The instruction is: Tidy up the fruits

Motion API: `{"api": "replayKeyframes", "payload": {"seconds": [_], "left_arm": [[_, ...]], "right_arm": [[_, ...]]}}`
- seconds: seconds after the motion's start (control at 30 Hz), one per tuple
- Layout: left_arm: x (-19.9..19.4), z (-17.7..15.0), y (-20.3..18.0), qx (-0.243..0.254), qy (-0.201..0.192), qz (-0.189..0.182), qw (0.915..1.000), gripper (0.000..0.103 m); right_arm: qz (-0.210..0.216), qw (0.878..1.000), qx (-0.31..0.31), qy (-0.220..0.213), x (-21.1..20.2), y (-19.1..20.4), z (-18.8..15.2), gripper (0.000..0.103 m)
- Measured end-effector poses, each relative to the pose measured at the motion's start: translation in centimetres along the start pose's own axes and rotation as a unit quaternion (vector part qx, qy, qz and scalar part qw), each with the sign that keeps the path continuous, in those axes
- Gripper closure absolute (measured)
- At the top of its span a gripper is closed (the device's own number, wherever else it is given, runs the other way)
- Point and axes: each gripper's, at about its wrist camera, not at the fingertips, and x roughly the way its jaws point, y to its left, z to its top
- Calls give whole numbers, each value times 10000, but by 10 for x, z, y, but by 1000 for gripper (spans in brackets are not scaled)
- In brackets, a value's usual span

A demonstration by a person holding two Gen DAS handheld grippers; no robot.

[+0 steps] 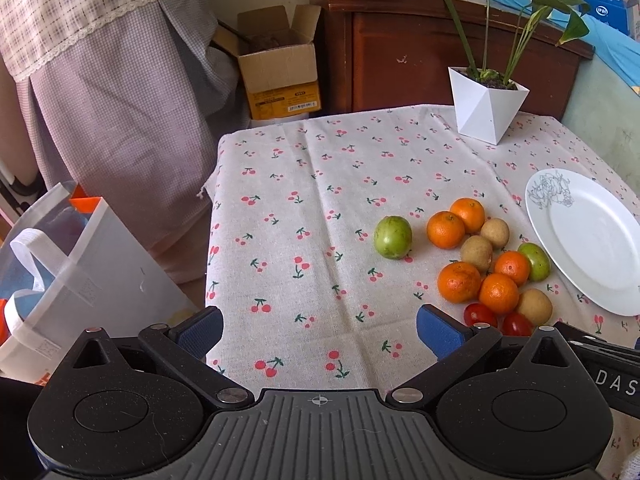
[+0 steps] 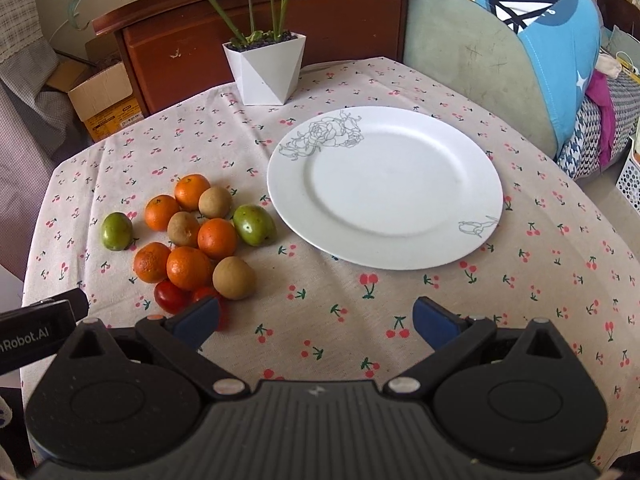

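Fruit (image 2: 192,236) lies in a loose heap on the cherry-print cloth (image 2: 320,320), left of the white plate (image 2: 460,152), which holds nothing: five oranges (image 2: 188,267), three brown round fruits (image 2: 233,278), two red tomatoes (image 2: 170,296) at the near edge, one green fruit (image 2: 254,225) just beside the plate's rim and another green one (image 1: 393,237) a little apart on the far left. Both the left gripper (image 1: 319,330) and the right gripper (image 2: 316,320) hover over the cloth with jaws spread wide, gripping nothing, the right one's left finger just in front of the tomatoes. A white planter (image 2: 266,70) stands behind the plate.
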Motion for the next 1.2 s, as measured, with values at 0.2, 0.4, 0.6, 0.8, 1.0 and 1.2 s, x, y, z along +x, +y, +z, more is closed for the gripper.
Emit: {"api": "replayKeyframes", "payload": {"seconds": [0.2, 0.4, 0.6, 0.8, 1.0, 1.2], "left_arm": [[0, -1, -1, 38, 17, -34, 10000, 0], [0, -2, -2, 69, 15, -27, 10000, 0], [0, -2, -2, 70, 5, -13, 10000, 0], [0, -3, -2, 75, 12, 4, 10000, 1], [0, -3, -2, 70, 13, 4, 10000, 1], [0, -4, -2, 68, 16, 22, 10000, 1]], "right_arm": [[18, 10000, -8, 8, 0, 2, 0, 1], [1, 10000, -28, 23, 0, 3, 0, 1], [-25, 10000, -68, -9, 0, 3, 0, 1], [-35, 10000, -75, 2, 1, 3, 0, 1], [-32, 10000, -78, 2, 1, 3, 0, 1], [-19, 10000, -55, 13, 0, 3, -1, 1]]}}
